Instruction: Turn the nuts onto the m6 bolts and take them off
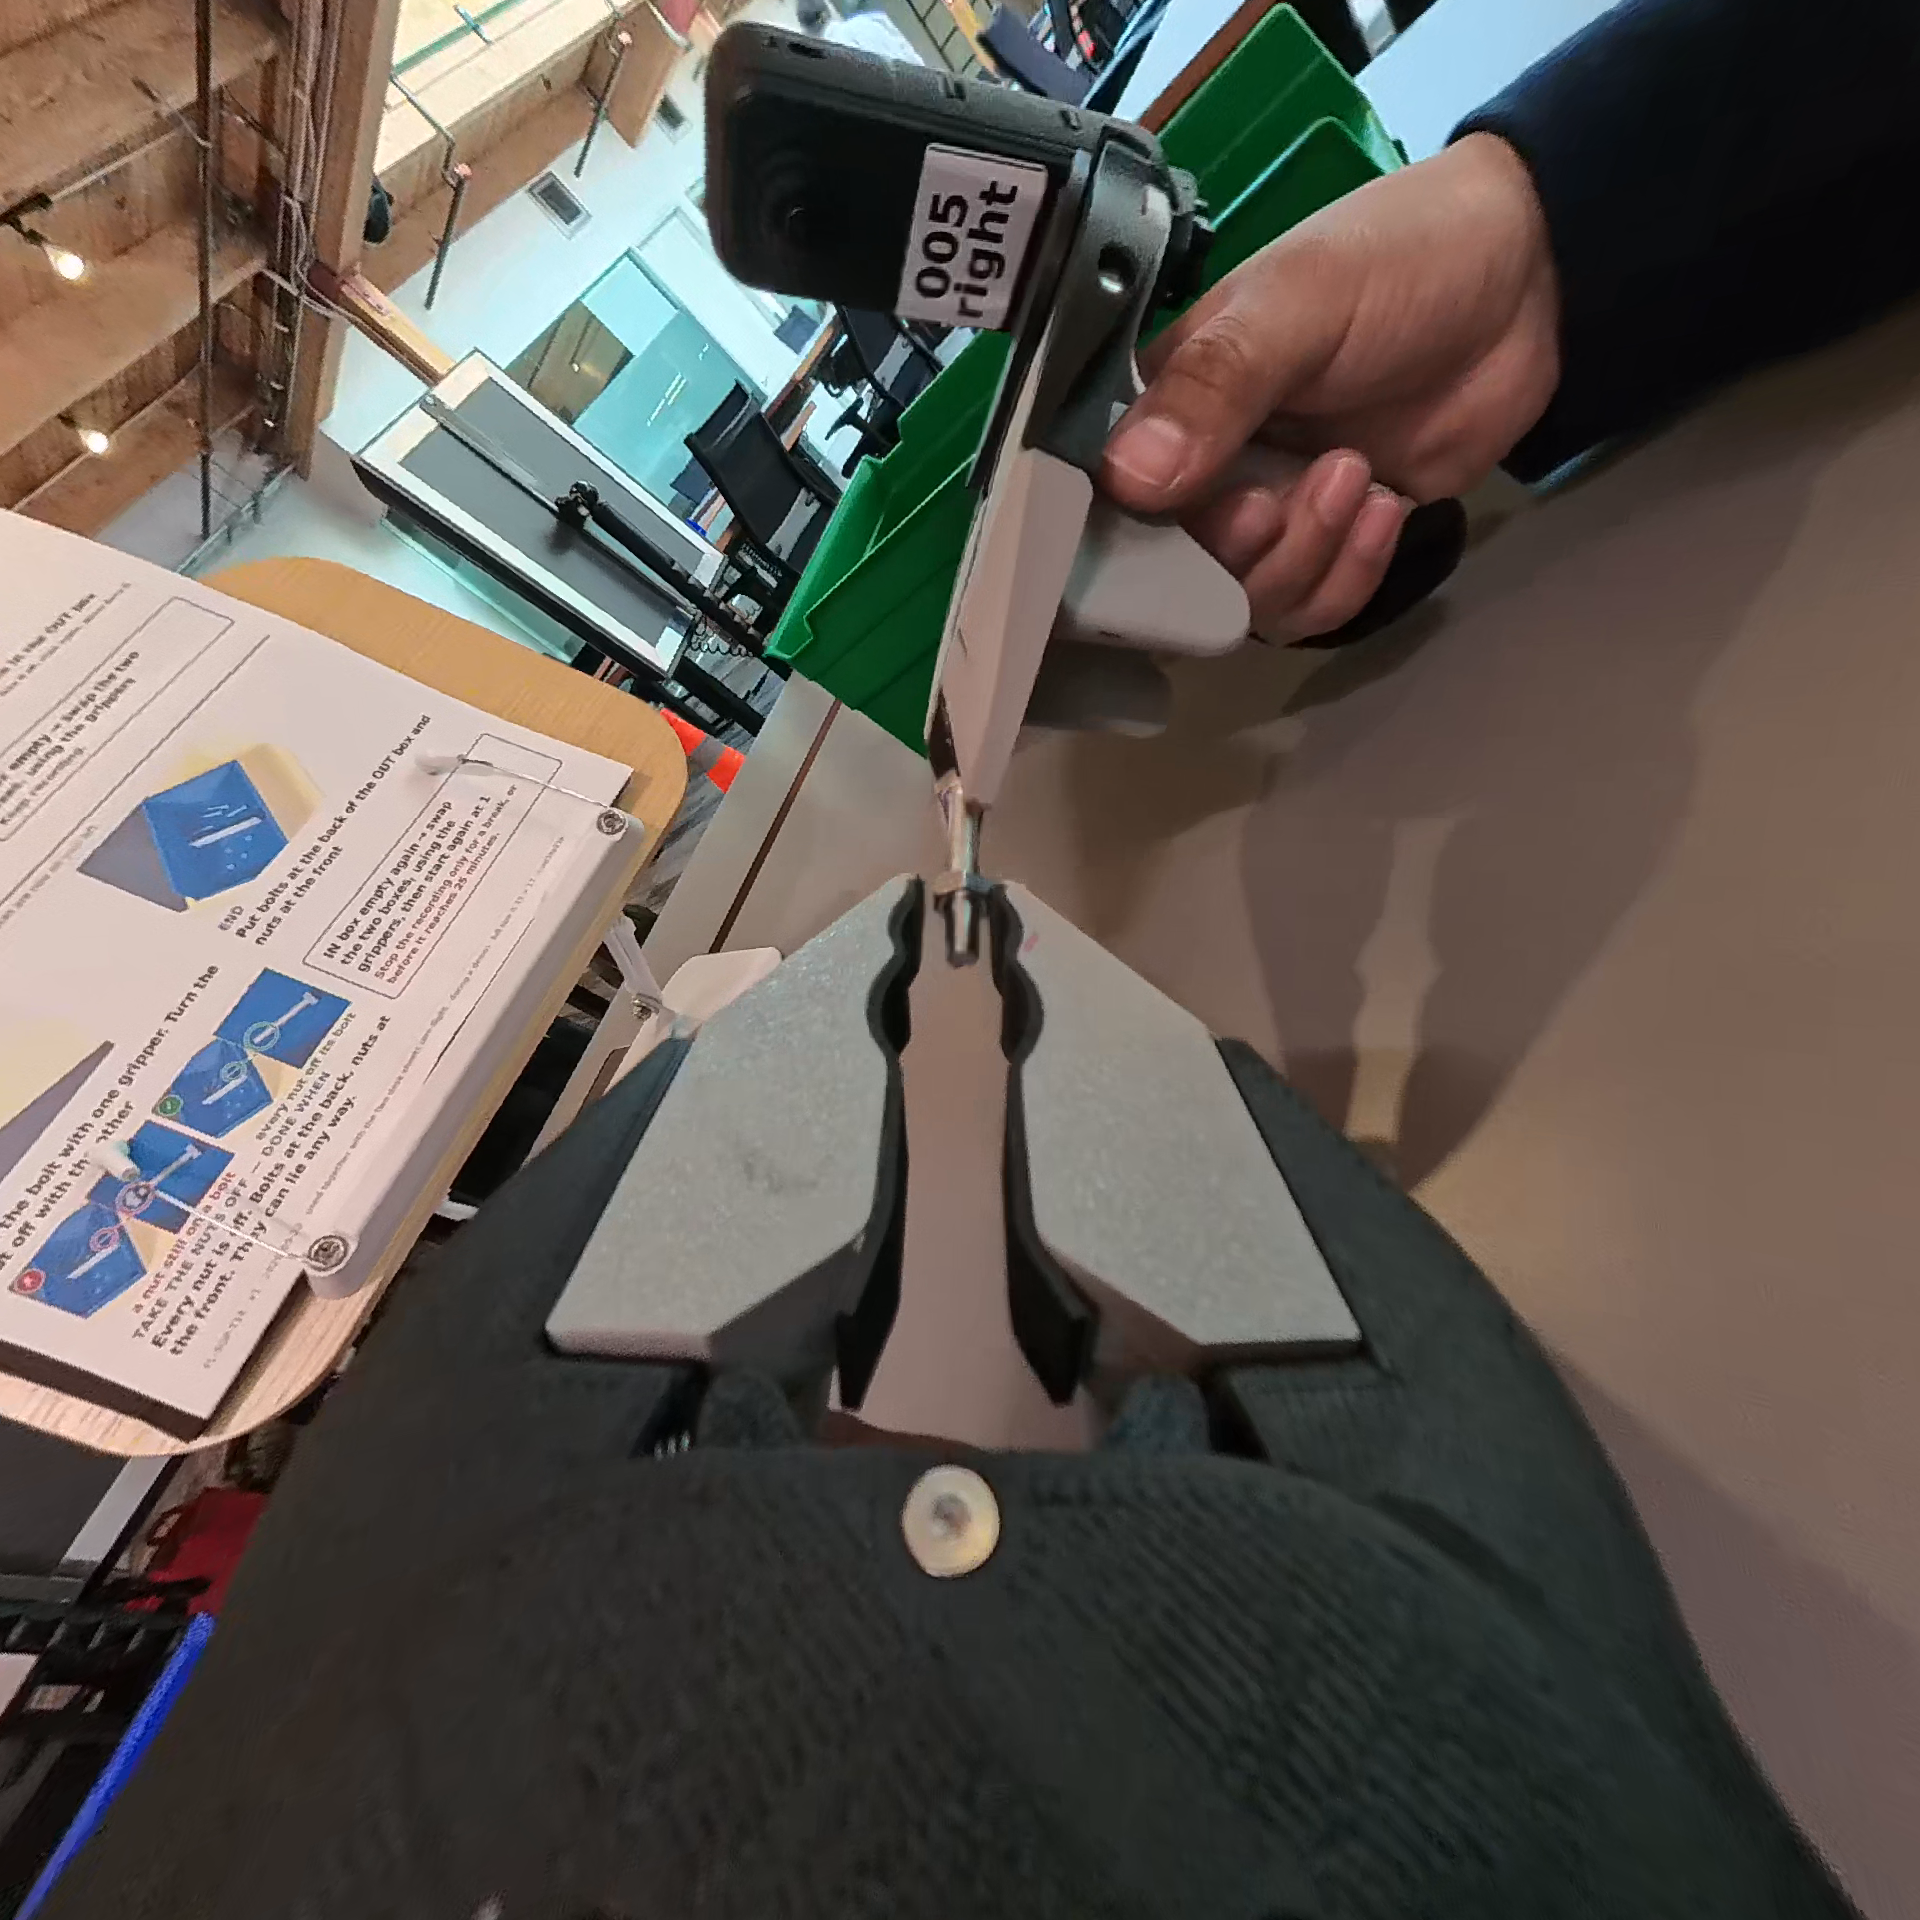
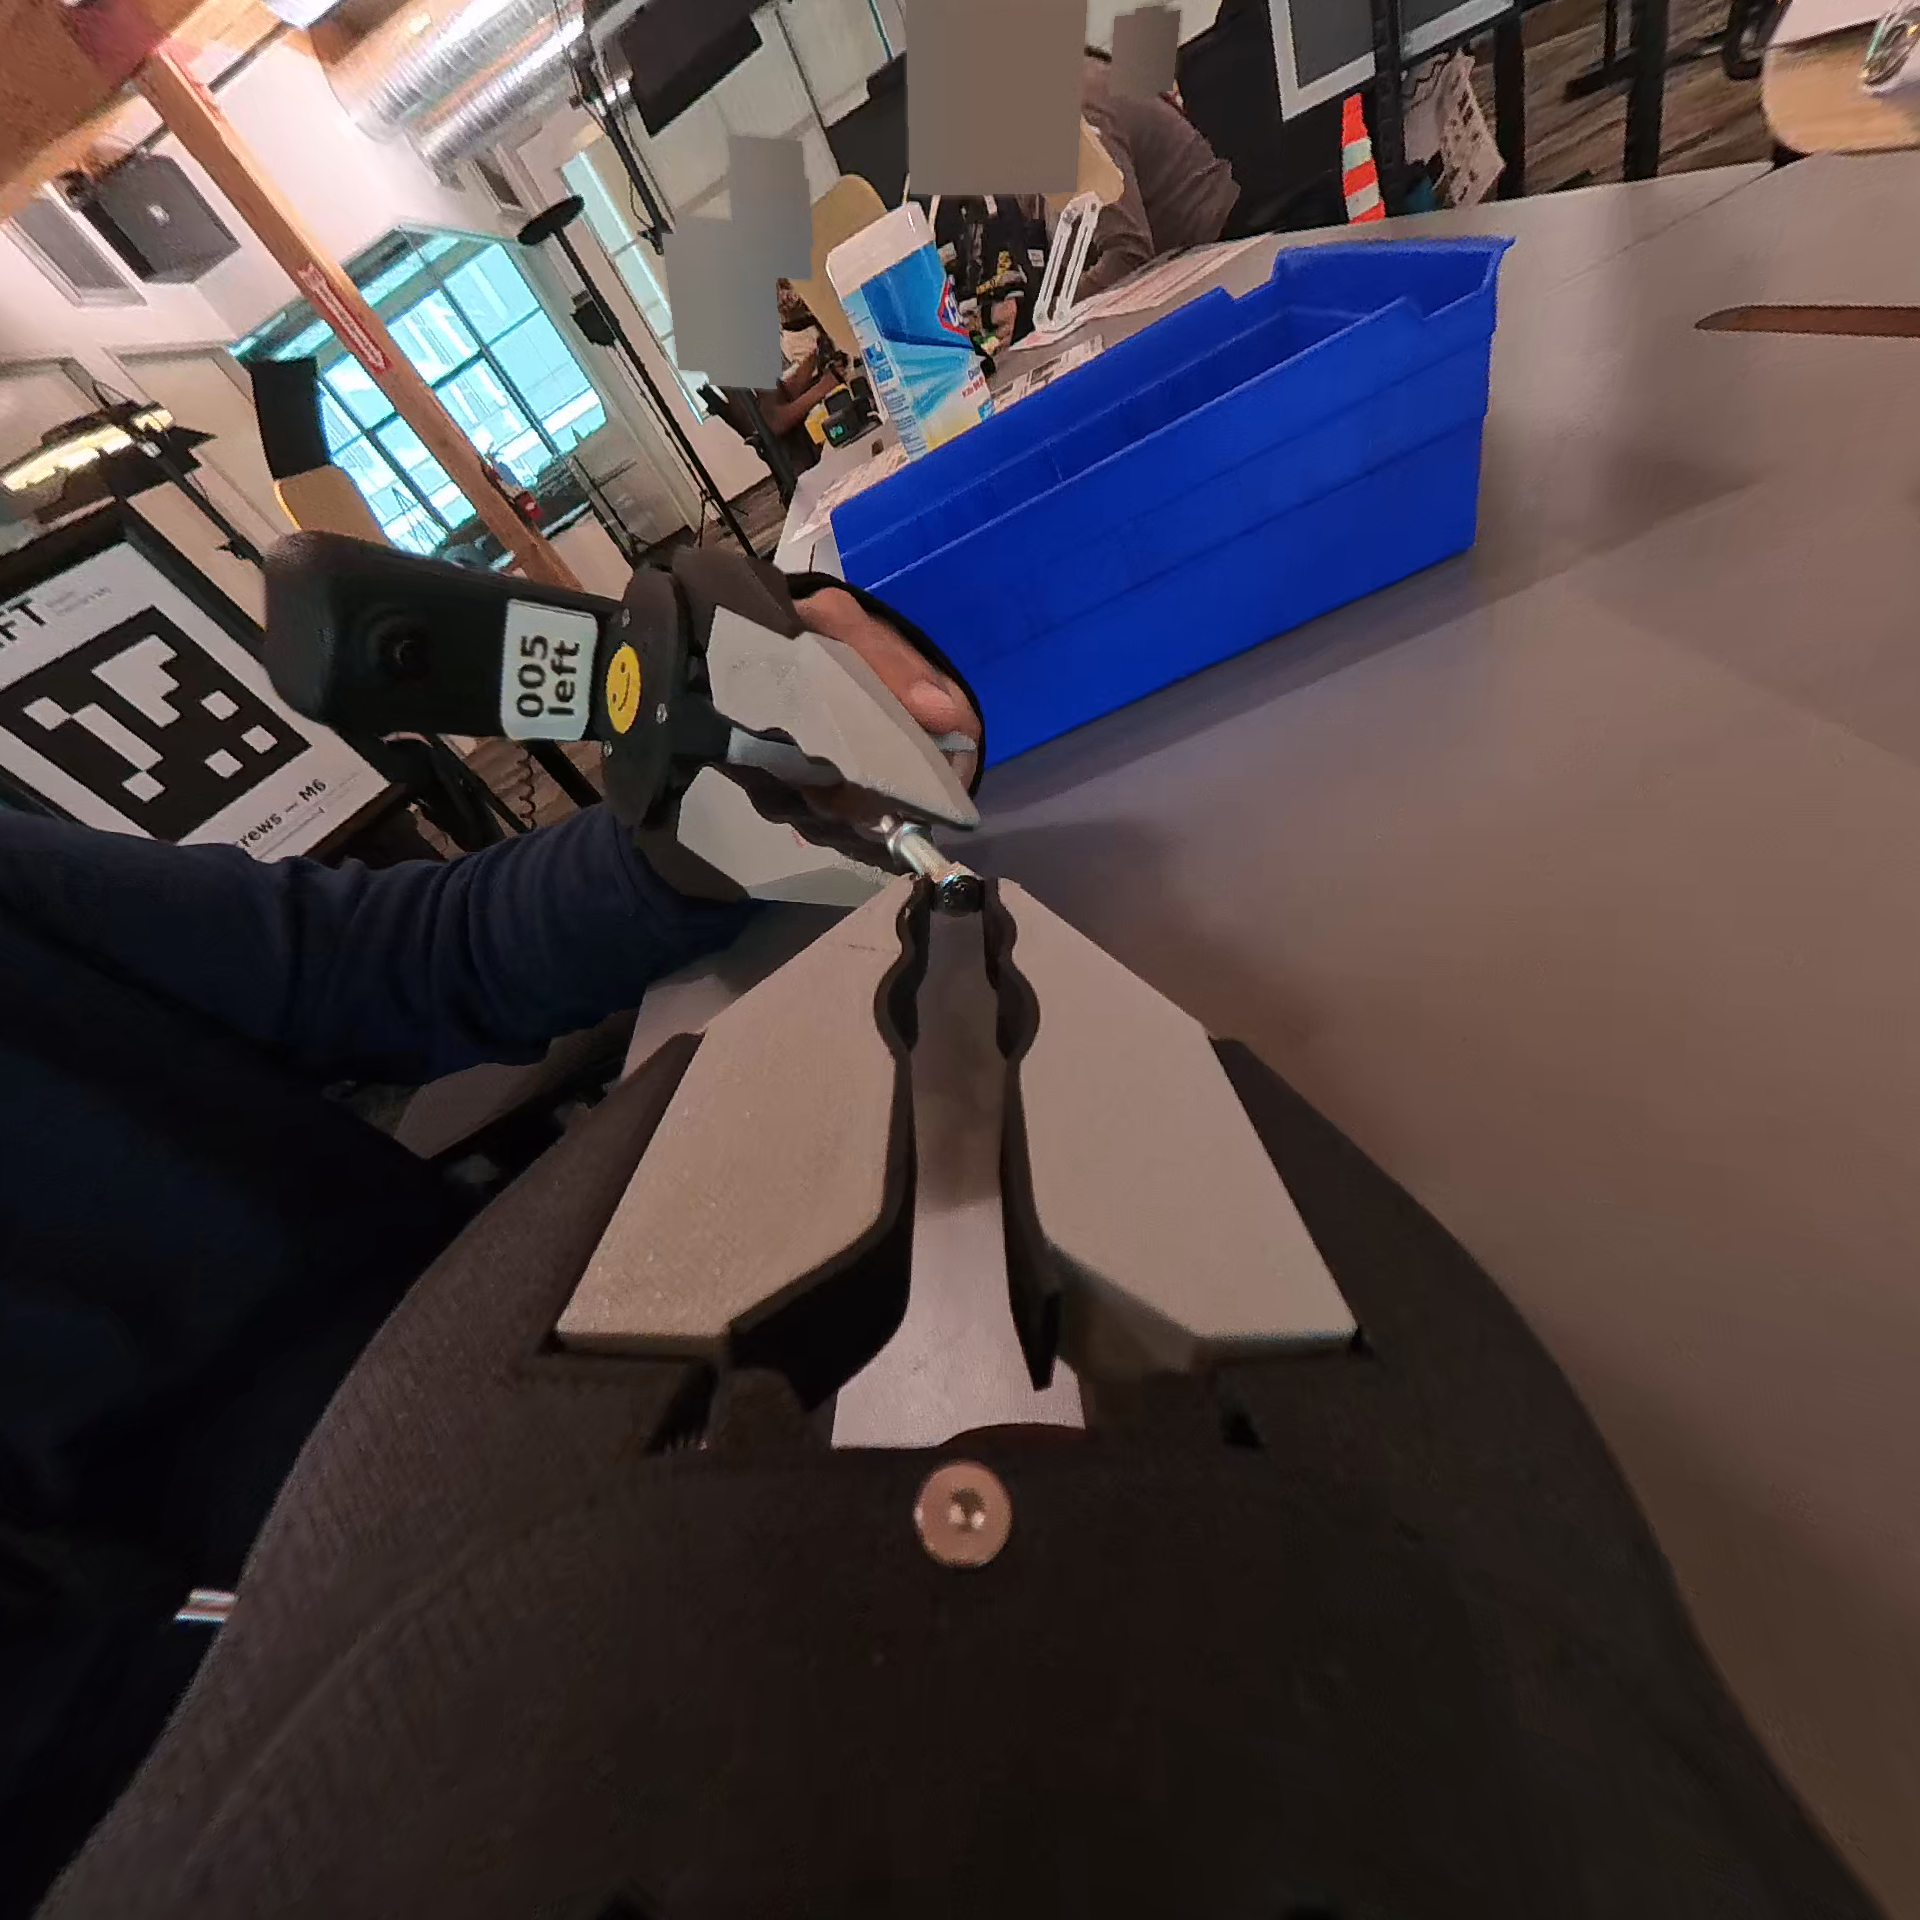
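Silver threaded bolt (image 2: 920,847), nut (image 2: 957,891) on end, both tools gripping

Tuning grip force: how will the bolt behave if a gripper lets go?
Likely stiff: the bolt is bare metal, straight between left gripper and right gripper. Probably slippery: shiny shank, pinched only at the tips. Dropped, it may roll on the smooth table.

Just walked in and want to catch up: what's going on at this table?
A person is working a bolt and nut between two tools above the grey table. The left hand-held gripper is shut on one end, the right hand-held gripper on the other, so the pair bridges the two tips in mid-air. A blue bin sits behind on the table. Whether the nut is going on or coming off isn't clear.
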A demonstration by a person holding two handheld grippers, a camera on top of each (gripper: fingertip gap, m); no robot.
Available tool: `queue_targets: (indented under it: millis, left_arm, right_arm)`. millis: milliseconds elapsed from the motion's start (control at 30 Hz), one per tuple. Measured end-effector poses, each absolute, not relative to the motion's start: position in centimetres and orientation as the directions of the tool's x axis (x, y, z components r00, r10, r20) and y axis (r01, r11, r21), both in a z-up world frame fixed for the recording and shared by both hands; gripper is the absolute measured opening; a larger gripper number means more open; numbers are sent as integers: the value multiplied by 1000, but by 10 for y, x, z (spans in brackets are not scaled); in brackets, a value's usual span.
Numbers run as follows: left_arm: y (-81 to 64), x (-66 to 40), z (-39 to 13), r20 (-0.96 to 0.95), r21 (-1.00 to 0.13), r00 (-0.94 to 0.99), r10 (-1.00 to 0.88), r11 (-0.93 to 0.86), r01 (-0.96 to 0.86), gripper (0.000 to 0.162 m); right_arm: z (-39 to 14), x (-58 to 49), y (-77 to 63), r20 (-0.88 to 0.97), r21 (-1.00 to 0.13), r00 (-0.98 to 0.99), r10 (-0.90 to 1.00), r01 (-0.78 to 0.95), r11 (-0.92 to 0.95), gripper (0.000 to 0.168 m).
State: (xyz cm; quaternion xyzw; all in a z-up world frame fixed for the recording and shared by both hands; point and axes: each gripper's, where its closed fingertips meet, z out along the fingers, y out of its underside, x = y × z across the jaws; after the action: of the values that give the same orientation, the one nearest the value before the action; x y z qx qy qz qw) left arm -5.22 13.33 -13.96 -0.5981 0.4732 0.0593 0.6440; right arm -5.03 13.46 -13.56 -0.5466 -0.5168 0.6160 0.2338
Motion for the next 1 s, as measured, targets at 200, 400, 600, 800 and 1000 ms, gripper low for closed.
queue_targets:
  millis: [200,400,600,800,1000]
  left_arm:
    - [138,-62,-144,-660,-728,567,-493,235,-644,19]
    - [136,-54,-131,-631,-769,611,-477,288,-570,14]
    - [128,-46,-117,-588,-809,637,-498,341,-479,0]
    - [124,-43,-108,-553,-833,658,-511,359,-421,3]
    - [120,-36,-110,-548,-836,637,-543,365,-409,10]
  right_arm:
    - [-113,-42,142,-509,-861,-345,789,189,-473,6]
    - [-108,-43,132,-540,-840,-403,739,198,-505,6]
    - [-108,-47,124,-578,-810,-445,685,207,-549,6]
    - [-103,-47,122,-627,-758,-491,605,206,-618,6]
    - [-112,-54,112,-678,-713,-503,536,274,-645,6]
